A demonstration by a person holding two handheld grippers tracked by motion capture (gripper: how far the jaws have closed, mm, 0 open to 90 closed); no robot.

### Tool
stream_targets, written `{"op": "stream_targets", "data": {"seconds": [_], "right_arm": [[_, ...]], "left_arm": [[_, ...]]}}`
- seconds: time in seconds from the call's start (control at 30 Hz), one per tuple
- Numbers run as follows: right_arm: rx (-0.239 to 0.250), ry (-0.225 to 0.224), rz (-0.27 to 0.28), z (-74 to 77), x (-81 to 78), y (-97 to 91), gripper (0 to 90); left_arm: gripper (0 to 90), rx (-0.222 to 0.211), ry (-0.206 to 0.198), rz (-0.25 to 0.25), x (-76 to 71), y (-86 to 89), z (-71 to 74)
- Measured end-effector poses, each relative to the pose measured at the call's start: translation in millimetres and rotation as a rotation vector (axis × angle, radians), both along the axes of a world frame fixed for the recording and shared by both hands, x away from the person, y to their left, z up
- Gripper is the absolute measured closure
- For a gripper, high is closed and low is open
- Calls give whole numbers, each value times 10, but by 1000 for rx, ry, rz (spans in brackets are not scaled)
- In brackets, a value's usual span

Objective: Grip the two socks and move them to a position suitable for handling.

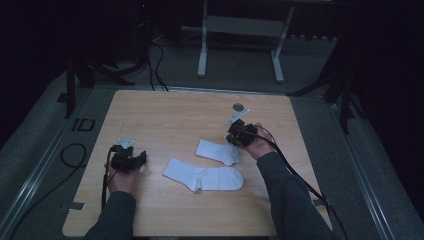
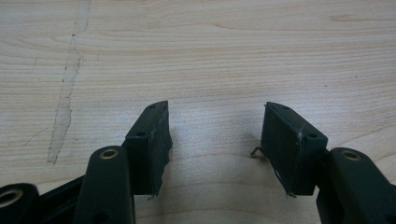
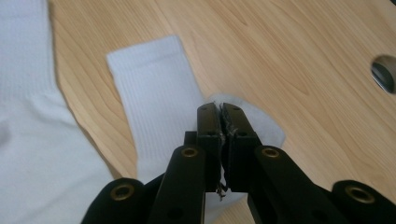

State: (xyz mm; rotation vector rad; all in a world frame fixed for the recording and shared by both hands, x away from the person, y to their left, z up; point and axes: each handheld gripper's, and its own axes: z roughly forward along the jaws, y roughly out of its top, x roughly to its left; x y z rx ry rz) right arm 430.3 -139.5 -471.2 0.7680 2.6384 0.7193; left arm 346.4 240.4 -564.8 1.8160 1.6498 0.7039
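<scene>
A: Where are the socks?

B: Two white ones lie on the table (image 1: pixel 150 210). The small sock (image 1: pixel 218 152) is right of centre, and the long sock (image 1: pixel 204 176) is just in front of it, nearer the person. In the high view their near ends look close, perhaps touching; I cannot tell which.

A: And the right gripper (image 1: pixel 240 134)?

B: It is at the right end of the small sock, in the person's right hand. In the right gripper view the gripper's jaws stand pressed together with only some frayed threads showing at the seam. The small sock (image 3: pixel 159 88) lies under and beyond the tips. I see no cloth pinched between them, so they look closed on nothing.

A: The left gripper (image 1: pixel 129 160)?

B: It is at the left of the table, well apart from both socks. In the left gripper view the gripper's jaws stand clearly apart, with only bare wood between them.

A: Anything else on the table?

B: A small round metal fitting (image 1: pixel 240 106) near the far edge, behind the right gripper.
</scene>
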Motion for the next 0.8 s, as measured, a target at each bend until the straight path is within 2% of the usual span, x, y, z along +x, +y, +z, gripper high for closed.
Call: {"op": "stream_targets", "data": {"seconds": [0.2, 0.53, 0.57, 0.7, 0.8], "right_arm": [[10, -1, -45, 3, -14, -288, 861], [-12, -7, -117, -70, -50, -747, 839], [-12, -7, -117, -70, -50, -747, 839], [-32, -14, -173, -62, -74, -992, 728], [-21, -26, -197, -10, -100, -1112, 686]], "left_arm": [[426, 0, 0, 0, 0, 0, 0], [425, 1, 1, -2, -1, 2, 0], [425, 1, 1, -2, -1, 2, 0], [425, 1, 0, -2, -1, 2, 0], [425, 1, -1, -1, -2, 1, -1]]}}
